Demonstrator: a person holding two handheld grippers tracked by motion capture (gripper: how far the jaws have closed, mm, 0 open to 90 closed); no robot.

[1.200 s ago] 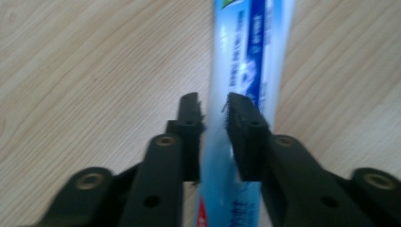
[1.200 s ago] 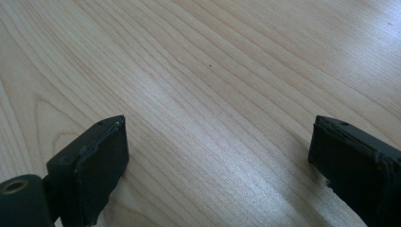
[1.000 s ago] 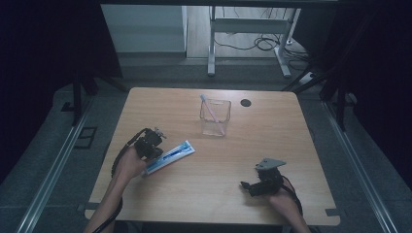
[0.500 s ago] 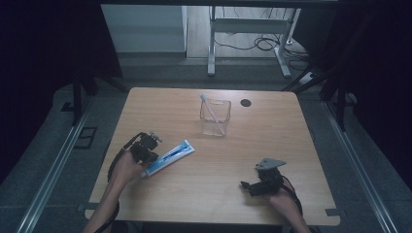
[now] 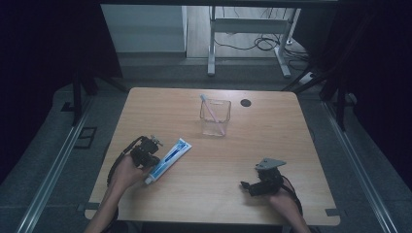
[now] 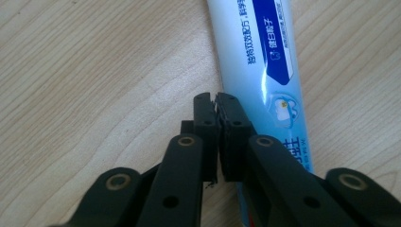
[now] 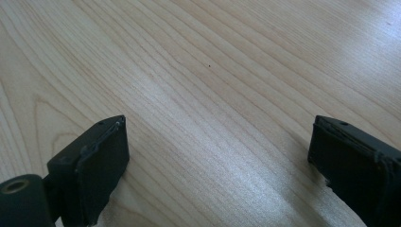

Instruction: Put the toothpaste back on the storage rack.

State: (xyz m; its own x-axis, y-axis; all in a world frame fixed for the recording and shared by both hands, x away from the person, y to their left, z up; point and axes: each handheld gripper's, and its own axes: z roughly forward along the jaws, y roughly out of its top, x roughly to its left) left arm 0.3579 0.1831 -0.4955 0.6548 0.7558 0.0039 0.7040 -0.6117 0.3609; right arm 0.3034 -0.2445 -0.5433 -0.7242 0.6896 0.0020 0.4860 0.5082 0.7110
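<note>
Clear cup [image 5: 214, 117] stands beyond toothpaste tube [image 5: 167, 158], apart.

We are looking at a light wooden table [image 5: 272, 145] with wavy grain lines. A blue and white toothpaste tube [image 5: 167, 160] is lying flat on it, slanted, just beside the left claw [image 5: 154, 145] and touching its closed tips on one side. A clear square cup [image 5: 214, 117] is standing on the wood, well away from both claws, farther up the table. A thin stick is leaning inside it. A small dark round spot [image 5: 246, 102] is sitting in the tabletop past the cup. In front of the right claw [image 5: 245, 185] we are seeing just wood.
</note>
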